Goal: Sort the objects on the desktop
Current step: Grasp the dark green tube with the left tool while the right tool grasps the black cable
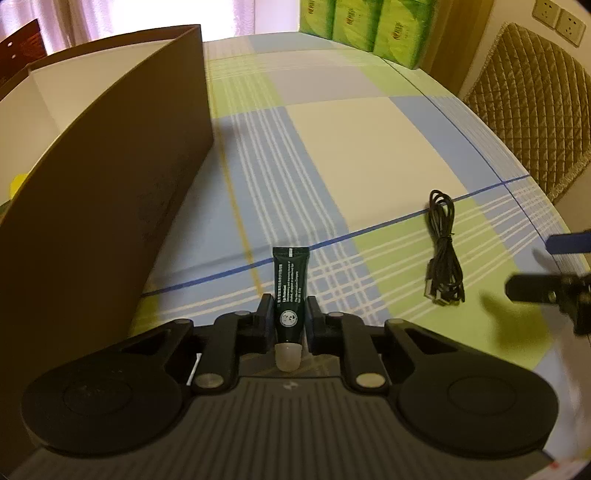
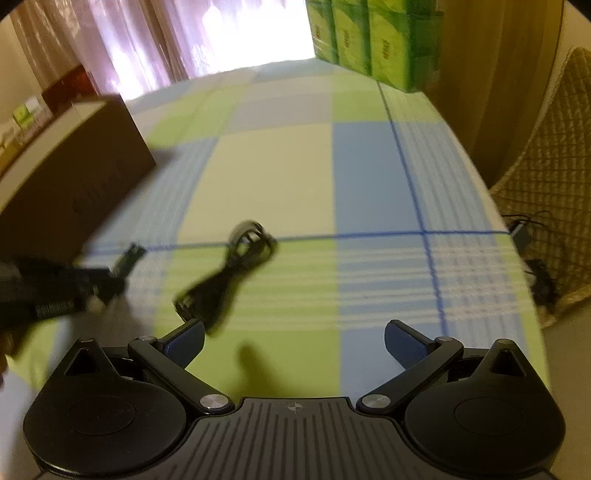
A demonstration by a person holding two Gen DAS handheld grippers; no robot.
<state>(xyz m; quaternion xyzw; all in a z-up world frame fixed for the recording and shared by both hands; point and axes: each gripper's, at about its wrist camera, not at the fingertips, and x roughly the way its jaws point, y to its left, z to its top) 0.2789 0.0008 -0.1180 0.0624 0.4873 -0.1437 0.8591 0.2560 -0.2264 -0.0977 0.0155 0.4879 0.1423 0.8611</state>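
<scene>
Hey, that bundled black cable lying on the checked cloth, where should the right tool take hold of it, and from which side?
Grip the cable at its narrow tied waist, coming straight down from above. It lies flat on the tablecloth, loops fanning at both ends, so the waist is likely the only firm, compact part. The right tool is open; set its fingers across the bundle, not along it.

Both views are taken low and close over the blue, green and cream checked tablecloth (image 1: 369, 147), facing the stacked green tissue packs (image 1: 369, 26). The coiled black cable (image 1: 443, 254) and the tall brown cardboard box (image 1: 110, 184) are shared, the right view being blurred.
</scene>
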